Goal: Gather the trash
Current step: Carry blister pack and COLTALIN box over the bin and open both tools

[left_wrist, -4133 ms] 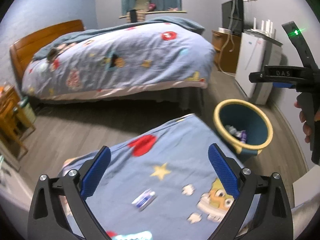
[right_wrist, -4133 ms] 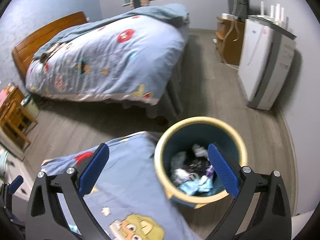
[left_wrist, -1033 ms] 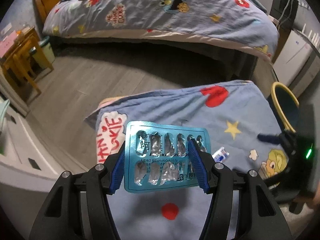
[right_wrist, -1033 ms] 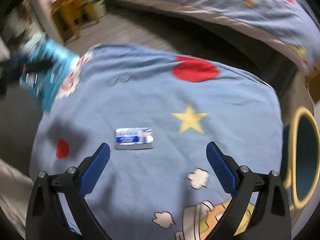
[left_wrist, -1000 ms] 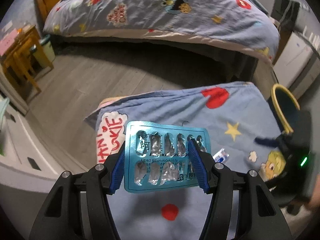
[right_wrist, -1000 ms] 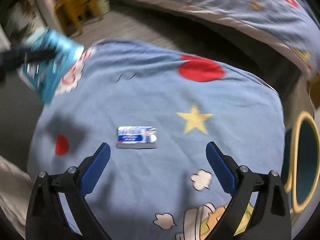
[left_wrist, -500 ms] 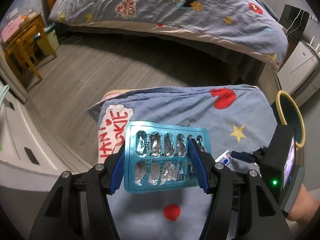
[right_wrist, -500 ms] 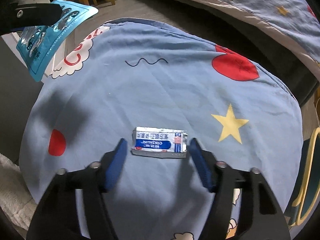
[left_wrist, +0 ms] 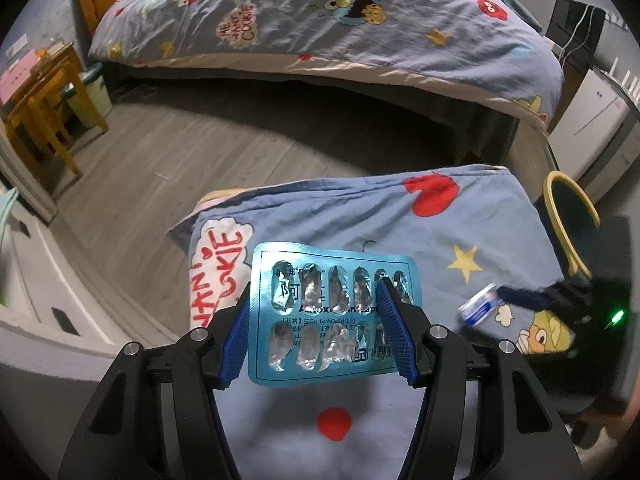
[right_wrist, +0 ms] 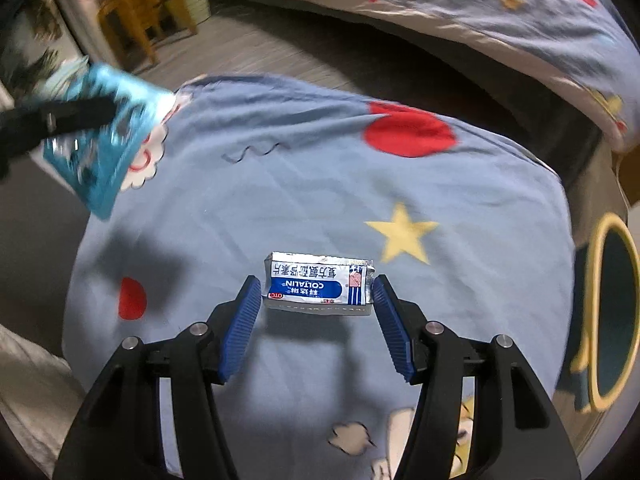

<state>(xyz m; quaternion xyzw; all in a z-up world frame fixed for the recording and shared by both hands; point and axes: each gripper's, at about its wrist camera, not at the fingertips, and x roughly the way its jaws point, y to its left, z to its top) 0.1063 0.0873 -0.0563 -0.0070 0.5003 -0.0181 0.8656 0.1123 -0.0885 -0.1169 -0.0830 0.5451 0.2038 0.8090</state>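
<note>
My left gripper (left_wrist: 320, 320) is shut on a blue empty pill blister pack (left_wrist: 332, 312) and holds it above a blue cartoon blanket (left_wrist: 400, 232). The pack also shows blurred at the left of the right wrist view (right_wrist: 108, 140). My right gripper (right_wrist: 316, 312) is shut on a small silver-and-blue sachet (right_wrist: 318, 284), held by its two ends just above the blanket (right_wrist: 320, 184). In the left wrist view the sachet (left_wrist: 480, 304) sits at the tip of the right gripper (left_wrist: 516, 296). A yellow-rimmed blue trash bin (right_wrist: 612, 312) stands at the blanket's right edge, also in the left wrist view (left_wrist: 572, 216).
A large bed with a cartoon duvet (left_wrist: 340, 20) stands across a strip of grey wood floor (left_wrist: 180, 152). A wooden side table (left_wrist: 40, 96) is at the far left. A white appliance (left_wrist: 592, 120) stands against the right wall.
My right gripper came down over the sachet, closed its jaws on it and lifted it slightly. My left gripper kept hold of the blister pack and shifted a little.
</note>
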